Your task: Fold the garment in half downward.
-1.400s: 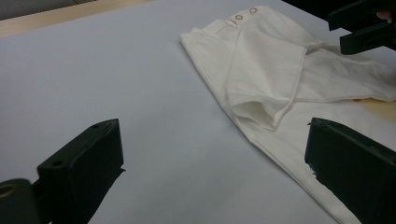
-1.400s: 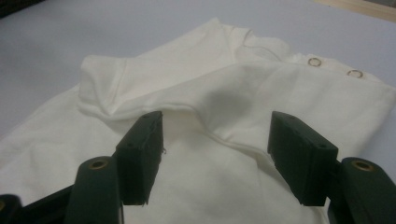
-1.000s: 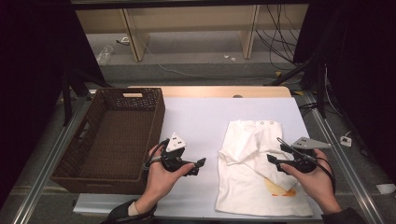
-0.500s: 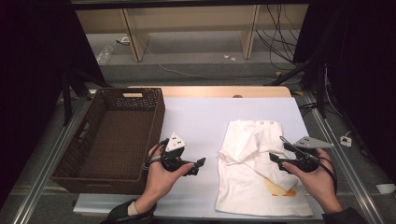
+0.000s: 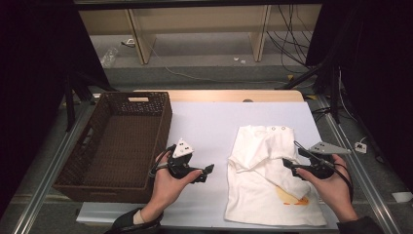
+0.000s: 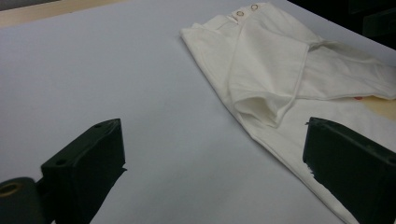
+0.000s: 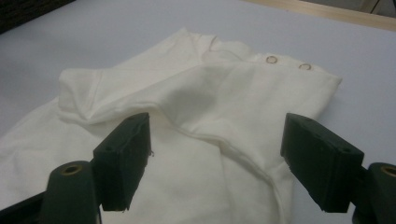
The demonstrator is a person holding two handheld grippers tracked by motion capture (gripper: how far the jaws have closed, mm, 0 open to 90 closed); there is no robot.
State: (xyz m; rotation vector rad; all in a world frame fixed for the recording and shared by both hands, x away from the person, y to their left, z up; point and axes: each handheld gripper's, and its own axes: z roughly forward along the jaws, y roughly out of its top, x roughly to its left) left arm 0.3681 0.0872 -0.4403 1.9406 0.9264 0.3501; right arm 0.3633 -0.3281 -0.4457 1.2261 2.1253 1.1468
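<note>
shirt (image 5: pixel 272 185) flat on worktop (image 5: pixel 209 122) | left gripper (image 5: pixel 207 171) fingers apart, empty, beside shirt | right gripper (image 5: pixel 288 164) fingers apart, empty, over shirt

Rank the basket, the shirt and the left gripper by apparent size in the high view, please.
1. basket, largest.
2. shirt, somewhat smaller.
3. left gripper, much the smallest.
All lie at similar distance from the camera, so the order seems safe.
</note>
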